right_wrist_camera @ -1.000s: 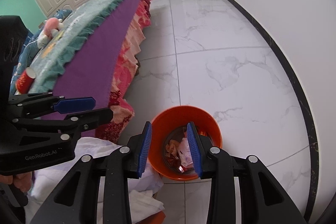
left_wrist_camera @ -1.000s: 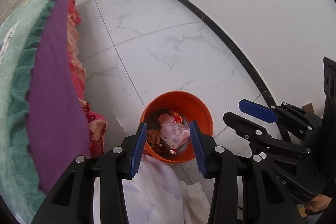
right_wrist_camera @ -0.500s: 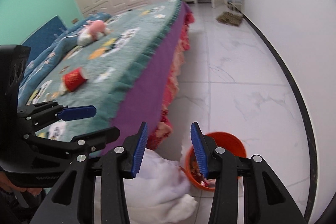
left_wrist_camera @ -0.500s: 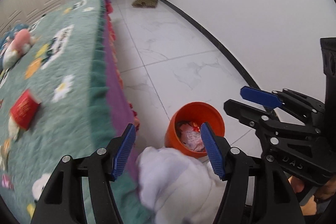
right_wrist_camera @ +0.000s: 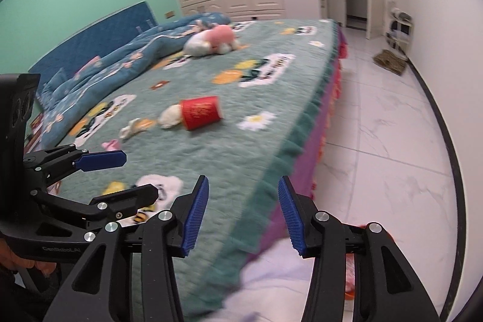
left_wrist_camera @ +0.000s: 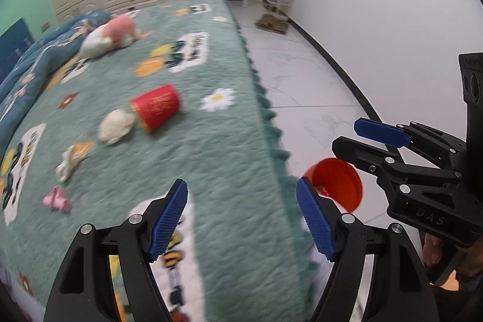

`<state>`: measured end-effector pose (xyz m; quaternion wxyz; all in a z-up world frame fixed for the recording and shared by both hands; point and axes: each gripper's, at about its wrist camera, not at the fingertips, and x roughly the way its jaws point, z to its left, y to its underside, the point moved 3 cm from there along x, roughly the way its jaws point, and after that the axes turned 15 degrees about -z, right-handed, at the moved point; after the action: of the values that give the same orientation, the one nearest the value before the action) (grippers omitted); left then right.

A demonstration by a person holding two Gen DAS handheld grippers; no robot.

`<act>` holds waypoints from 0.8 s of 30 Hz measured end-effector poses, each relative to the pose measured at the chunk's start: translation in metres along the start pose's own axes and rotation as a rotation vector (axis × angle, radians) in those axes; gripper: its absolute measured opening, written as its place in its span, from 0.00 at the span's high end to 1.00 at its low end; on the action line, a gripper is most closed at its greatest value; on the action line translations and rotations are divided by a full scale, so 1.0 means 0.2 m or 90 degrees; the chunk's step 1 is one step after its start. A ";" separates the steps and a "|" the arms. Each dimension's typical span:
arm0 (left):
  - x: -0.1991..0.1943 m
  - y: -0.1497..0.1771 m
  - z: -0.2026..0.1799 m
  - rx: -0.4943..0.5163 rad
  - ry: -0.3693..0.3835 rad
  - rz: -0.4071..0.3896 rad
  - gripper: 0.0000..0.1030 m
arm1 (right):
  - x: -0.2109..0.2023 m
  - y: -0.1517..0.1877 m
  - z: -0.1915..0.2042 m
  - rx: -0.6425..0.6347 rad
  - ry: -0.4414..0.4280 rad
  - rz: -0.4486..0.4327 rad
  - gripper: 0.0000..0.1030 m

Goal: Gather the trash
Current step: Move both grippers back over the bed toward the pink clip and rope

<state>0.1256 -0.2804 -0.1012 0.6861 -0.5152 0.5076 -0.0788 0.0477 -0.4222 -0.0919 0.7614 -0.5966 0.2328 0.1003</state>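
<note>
Left wrist view, left gripper (left_wrist_camera: 241,216) spread, right gripper (right_wrist_camera: 243,212) spread, red cup (left_wrist_camera: 156,107) on bed (left_wrist_camera: 229,159)

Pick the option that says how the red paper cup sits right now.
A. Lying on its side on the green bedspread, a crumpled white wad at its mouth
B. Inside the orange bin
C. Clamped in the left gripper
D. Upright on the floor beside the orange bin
A: the red paper cup lies on its side on the green bedspread with a crumpled white wad at its open end, clear of both open grippers.
</note>
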 end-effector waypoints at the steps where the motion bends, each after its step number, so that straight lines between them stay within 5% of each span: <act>1: -0.03 0.01 0.03 -0.005 -0.006 -0.004 0.27 | 0.02 -0.02 0.06 -0.010 -0.011 0.001 0.52; 24: -0.27 0.16 0.85 -0.150 -0.170 -0.012 0.19 | 0.47 -0.12 0.86 -0.123 -0.171 0.053 0.45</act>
<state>0.2197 -0.1250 -0.1007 0.6817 -0.6026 0.4126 0.0437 0.1806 -0.2762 -0.0858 0.7200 -0.6381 0.1425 0.2327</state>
